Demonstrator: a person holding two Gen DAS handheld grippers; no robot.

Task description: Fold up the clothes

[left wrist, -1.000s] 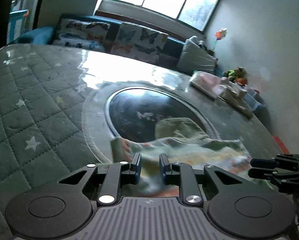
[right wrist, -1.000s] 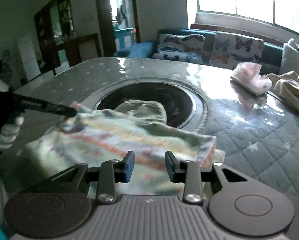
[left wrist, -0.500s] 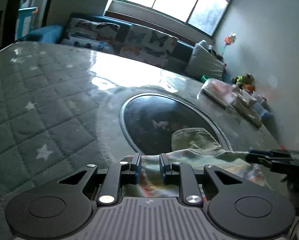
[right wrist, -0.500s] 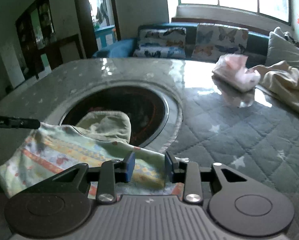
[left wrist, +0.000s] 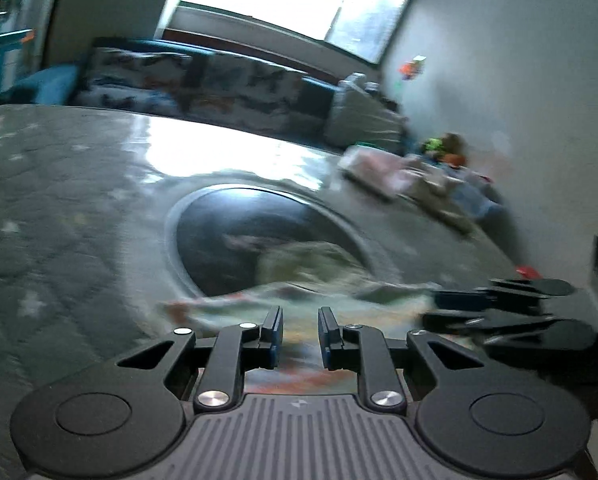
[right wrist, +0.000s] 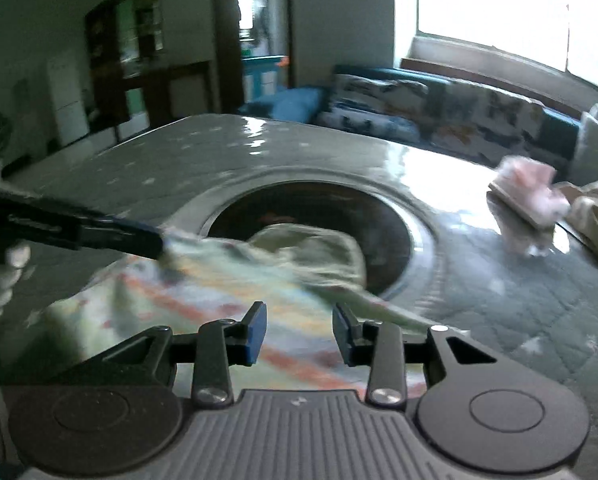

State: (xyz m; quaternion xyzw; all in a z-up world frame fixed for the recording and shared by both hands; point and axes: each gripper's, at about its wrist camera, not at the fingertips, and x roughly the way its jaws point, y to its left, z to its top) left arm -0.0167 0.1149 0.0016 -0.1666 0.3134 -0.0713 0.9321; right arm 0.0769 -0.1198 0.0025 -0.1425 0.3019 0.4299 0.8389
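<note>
Bench (right wrist: 519,304): quilted, star-printed cover with a dark round inset (right wrist: 311,216) at centre; a pink folded item (right wrist: 527,196) and a cream cloth (right wrist: 595,212) lie well apart at the far side.

Garment (right wrist: 203,284): pale, striped in orange and green, lying across the near rim of the inset. Against the view half a second ago, its near edge has come up off the bench and both views are now smeared by motion. Judged: a fold is under way, the near edge being carried over the rest.

Left tool (left wrist: 300,330): in its own view the fingers stand slightly apart with cloth showing between; in the right wrist view its tip (right wrist: 155,246) sits at a lifted corner of the garment. Whether it pinches that corner cannot be told.

Right tool (right wrist: 299,330): released, wider apart than half a second ago, garment below it and nothing gripped. Judged: its edge has been let go, or not yet taken.
</note>
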